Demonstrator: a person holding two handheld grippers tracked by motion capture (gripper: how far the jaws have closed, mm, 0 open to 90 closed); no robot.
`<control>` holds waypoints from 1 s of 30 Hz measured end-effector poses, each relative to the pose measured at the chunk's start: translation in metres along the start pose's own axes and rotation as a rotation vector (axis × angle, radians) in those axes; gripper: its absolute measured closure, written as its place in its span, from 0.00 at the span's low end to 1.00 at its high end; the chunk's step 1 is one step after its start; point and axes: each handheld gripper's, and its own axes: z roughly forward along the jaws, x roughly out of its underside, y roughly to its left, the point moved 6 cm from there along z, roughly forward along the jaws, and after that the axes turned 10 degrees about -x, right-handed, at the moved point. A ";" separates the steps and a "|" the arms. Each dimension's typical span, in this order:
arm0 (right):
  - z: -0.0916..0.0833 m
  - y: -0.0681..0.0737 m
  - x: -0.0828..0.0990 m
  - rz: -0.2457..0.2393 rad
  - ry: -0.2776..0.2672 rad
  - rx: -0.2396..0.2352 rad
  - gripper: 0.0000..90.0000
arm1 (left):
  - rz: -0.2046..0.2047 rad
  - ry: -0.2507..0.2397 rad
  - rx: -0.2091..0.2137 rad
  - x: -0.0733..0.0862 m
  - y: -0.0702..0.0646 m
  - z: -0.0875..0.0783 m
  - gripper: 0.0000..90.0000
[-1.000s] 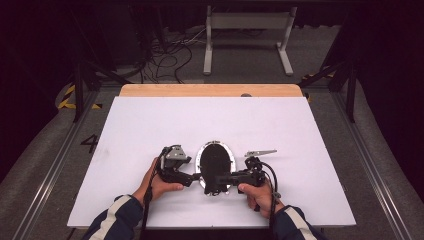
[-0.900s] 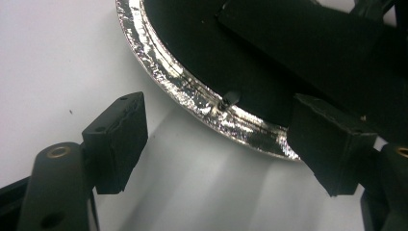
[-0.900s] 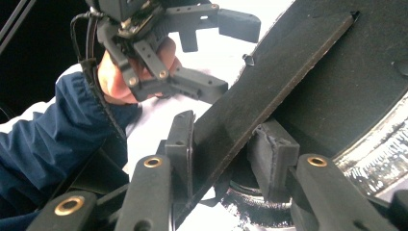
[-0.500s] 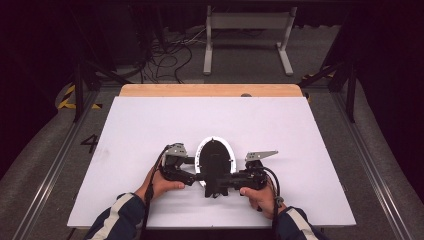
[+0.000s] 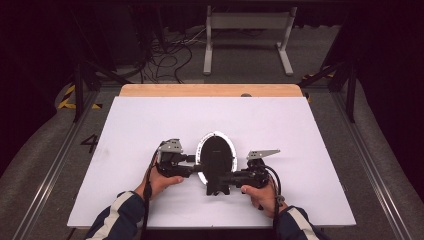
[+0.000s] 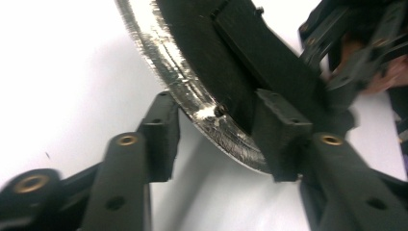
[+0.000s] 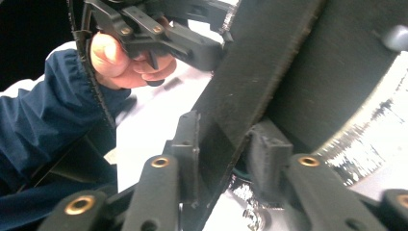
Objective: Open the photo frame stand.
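Left gripper [image 5: 196,167] jaws just closed onto the oval silver-rimmed mirror [image 5: 216,155]; right gripper [image 5: 223,178] jaws clamp its black stand [image 7: 250,91].

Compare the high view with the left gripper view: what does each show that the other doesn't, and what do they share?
High view: the whole white table, both sleeves, and the black oval piece in full outline. Left gripper view: scratches on the silver rim and a pad pressing the black back. Shared: the oval, its black strip, the left tool at the rim and the right tool on the strip, both with jaws that have just been closing.
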 end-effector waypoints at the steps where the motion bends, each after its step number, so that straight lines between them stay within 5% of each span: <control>1: 0.000 0.000 -0.001 -0.003 -0.001 0.009 0.79 | 0.012 -0.007 -0.001 -0.002 0.000 -0.002 0.65; 9: 0.000 0.001 -0.002 -0.015 0.003 0.041 0.82 | 0.005 -0.026 0.013 -0.004 -0.001 -0.004 0.70; 12: 0.000 0.002 -0.002 -0.022 0.005 0.044 0.82 | 0.004 -0.001 0.051 -0.001 -0.005 0.001 0.69; 13: 0.000 0.002 -0.002 -0.023 0.005 0.043 0.82 | 0.028 0.000 0.045 -0.001 -0.006 0.002 0.68; 18: 0.000 0.002 -0.002 -0.022 0.002 0.045 0.82 | 0.016 0.013 0.054 0.000 -0.007 0.004 0.66; 23: -0.001 0.002 -0.004 -0.041 -0.002 0.073 0.85 | 0.090 -0.012 0.001 -0.006 -0.011 0.001 0.68; 30: -0.004 0.002 -0.006 -0.056 -0.010 0.094 0.88 | 0.134 -0.037 -0.054 -0.012 -0.014 0.002 0.71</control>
